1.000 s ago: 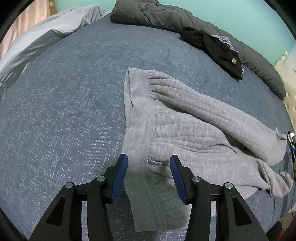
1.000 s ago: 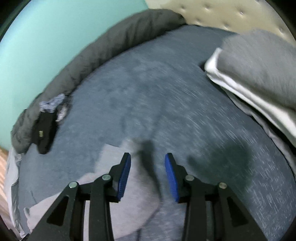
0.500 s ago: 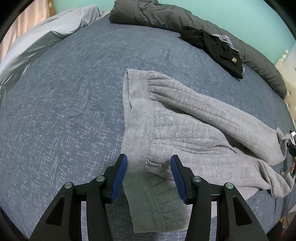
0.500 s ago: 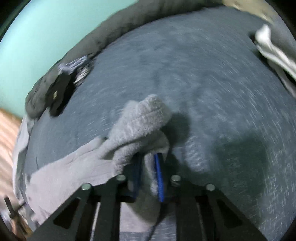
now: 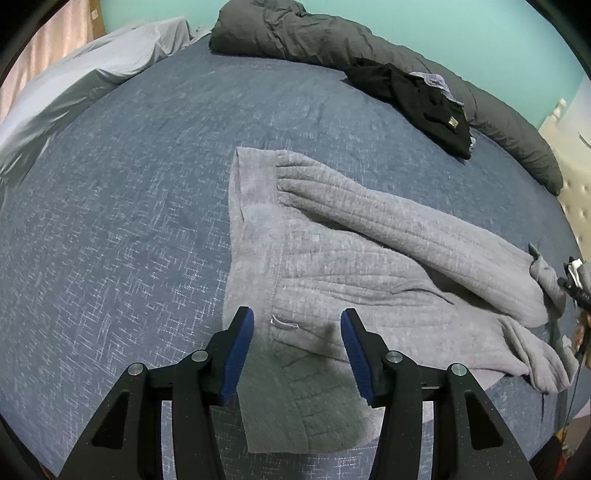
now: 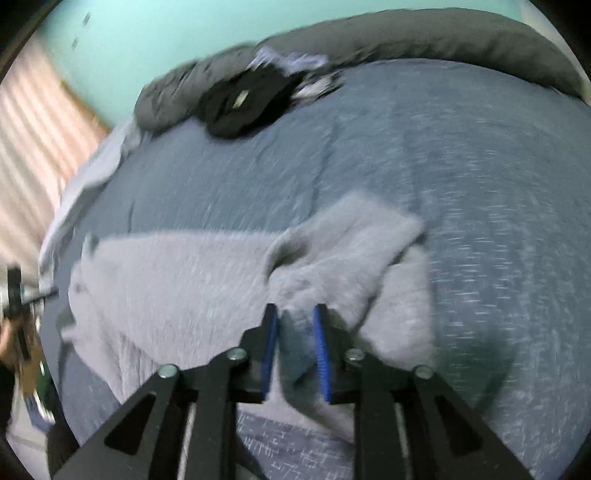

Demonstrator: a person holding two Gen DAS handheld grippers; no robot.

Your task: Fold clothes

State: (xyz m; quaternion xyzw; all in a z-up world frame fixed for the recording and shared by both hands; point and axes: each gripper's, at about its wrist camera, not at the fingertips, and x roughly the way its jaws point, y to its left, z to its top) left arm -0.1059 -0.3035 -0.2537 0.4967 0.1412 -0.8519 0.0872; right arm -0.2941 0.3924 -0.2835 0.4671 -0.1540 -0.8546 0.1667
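My left hand-held gripper (image 5: 297, 345) stands wide open above the near end of the grey sweater (image 5: 332, 266), with nothing between its blue pads (image 5: 238, 354). The pads straddle the collar area, where a small white label (image 5: 284, 324) lies in the gap; I cannot tell whether the pad tips touch the knit. The sweater lies flat on the blue bedspread (image 5: 122, 206), one ribbed sleeve (image 5: 388, 218) folded diagonally across the body toward the right.

Farther right in the left wrist view, a black garment (image 5: 417, 99) rests at the far side of the bed against a dark grey duvet (image 5: 332, 40) rolled along the teal wall (image 5: 443, 22). A pale grey sheet (image 5: 92, 85) is bunched at the far left corner. At the right edge, the sweater's end rises into my other tool, which is only partly in view there.

My right hand-held gripper (image 6: 295, 317) is narrowed to a small gap and clamps a bunched fold of the same sweater (image 6: 177, 273), raised off the bedspread (image 6: 480, 177). The fabric fills the space between the blue pads (image 6: 321, 350). This view is motion-blurred. From the clamped fold the sweater runs away to the left across the bed, with a loose flap lying just right of the pads. The black garment (image 6: 243, 103) and duvet (image 6: 424, 37) lie at the far edge; a striped curtain (image 6: 37, 147) shows at left.
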